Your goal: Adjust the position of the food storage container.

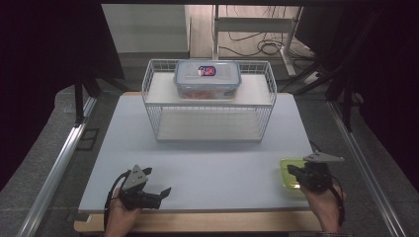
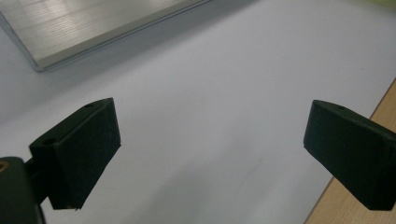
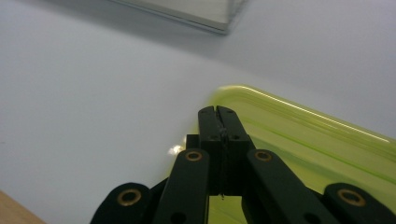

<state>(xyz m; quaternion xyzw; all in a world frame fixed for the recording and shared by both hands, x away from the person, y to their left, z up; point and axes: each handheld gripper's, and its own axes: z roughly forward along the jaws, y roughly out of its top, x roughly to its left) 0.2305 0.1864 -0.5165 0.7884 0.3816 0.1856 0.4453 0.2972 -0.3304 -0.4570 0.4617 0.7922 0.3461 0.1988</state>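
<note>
The right gripper sits at the near right of the table, over a yellow-green lid that lies flat by the near right edge. In the right gripper view its jaws are pressed flat together with nothing between them, and the tips hang over the lid's rim — whether they touch it cannot be told.

The left gripper lies low at the near left, held by a hand at the table's near edge and pointing right. In the left gripper view its jaws stand wide apart with only bare table between them.

Well beyond both, at the far middle of the table, stands a white wire basket. A clear box with a closed lid rests in its far half — red contents show through the wall.
</note>
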